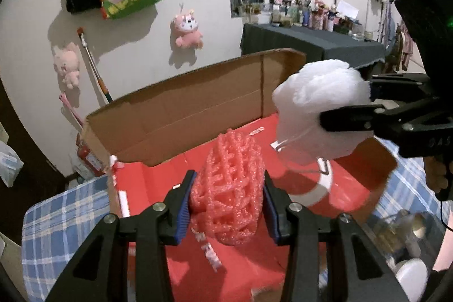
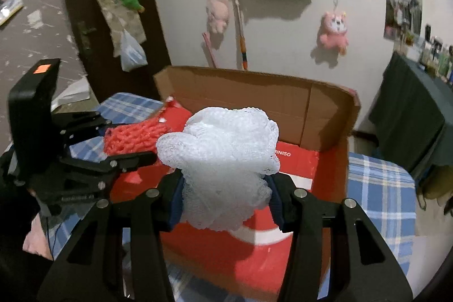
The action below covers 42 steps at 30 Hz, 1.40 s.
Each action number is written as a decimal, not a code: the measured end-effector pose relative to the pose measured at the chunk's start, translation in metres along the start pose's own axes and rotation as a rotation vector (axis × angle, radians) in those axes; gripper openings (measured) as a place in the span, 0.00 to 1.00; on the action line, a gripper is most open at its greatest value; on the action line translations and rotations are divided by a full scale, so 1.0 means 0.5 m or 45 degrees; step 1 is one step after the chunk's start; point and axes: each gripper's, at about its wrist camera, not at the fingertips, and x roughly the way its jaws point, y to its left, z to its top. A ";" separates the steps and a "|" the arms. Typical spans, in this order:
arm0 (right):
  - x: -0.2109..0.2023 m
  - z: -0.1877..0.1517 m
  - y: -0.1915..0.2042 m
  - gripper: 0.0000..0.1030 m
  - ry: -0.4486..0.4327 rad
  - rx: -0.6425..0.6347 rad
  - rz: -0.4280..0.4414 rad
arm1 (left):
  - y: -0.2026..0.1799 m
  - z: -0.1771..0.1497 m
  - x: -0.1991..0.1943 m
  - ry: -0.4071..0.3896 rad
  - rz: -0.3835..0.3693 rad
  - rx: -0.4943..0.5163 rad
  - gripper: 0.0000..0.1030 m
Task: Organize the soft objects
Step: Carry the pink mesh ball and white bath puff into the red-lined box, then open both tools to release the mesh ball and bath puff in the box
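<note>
Holding both loads above the open cardboard box (image 2: 325,109), the two grippers are each clamped on one soft item. The left gripper (image 1: 226,205) has its blue pads pressed into both sides of the pink foam net (image 1: 232,188), which bulges out ahead of the fingers. The right gripper (image 2: 225,197) is closed on the white mesh puff (image 2: 223,157), squeezed at its lower half while the upper part blooms out freely. A thin white cord loop (image 1: 305,163) hangs from the puff, visible in the left wrist view.

Both items hang over the red printed floor (image 2: 297,163) of the box, which rests on a blue plaid cloth (image 2: 379,188). Neither item touches the floor yet; placement appears to be the step in hand.

Hazards, as judged from this position:
- The two grippers are close together. Lowering both at once may cause the fingers or the loads to collide.
- Both items are light and springy. On release they may rebound, roll, or cling to a ribbed pad and lift out with the gripper.
- The cord loop may snag on a finger or the box wall.
- The box wall nearest the right gripper is low; a release too near it may let the puff tumble onto the cloth.
</note>
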 end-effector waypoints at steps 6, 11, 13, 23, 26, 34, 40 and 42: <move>0.127 0.043 -0.052 0.46 0.155 0.082 -0.032 | 0.031 0.032 0.104 0.083 0.024 -0.032 0.44; 0.206 0.055 -0.081 0.46 0.259 0.120 -0.091 | 0.040 0.039 0.172 0.148 0.051 -0.034 0.44; 0.233 0.058 -0.093 0.46 0.289 0.142 -0.101 | 0.043 0.036 0.196 0.187 0.060 -0.039 0.45; 0.306 0.039 -0.145 0.47 0.369 0.236 -0.104 | 0.058 0.016 0.243 0.237 0.080 -0.087 0.46; 0.305 0.038 -0.162 0.50 0.360 0.276 -0.080 | 0.059 0.013 0.239 0.232 0.084 -0.095 0.46; 0.296 0.031 -0.170 0.56 0.366 0.292 -0.079 | 0.057 0.021 0.248 0.232 0.092 -0.091 0.49; 0.292 0.028 -0.163 0.62 0.374 0.279 -0.107 | 0.054 0.019 0.251 0.233 0.115 -0.085 0.62; 0.291 0.027 -0.158 0.65 0.380 0.270 -0.119 | 0.053 0.018 0.246 0.226 0.115 -0.090 0.65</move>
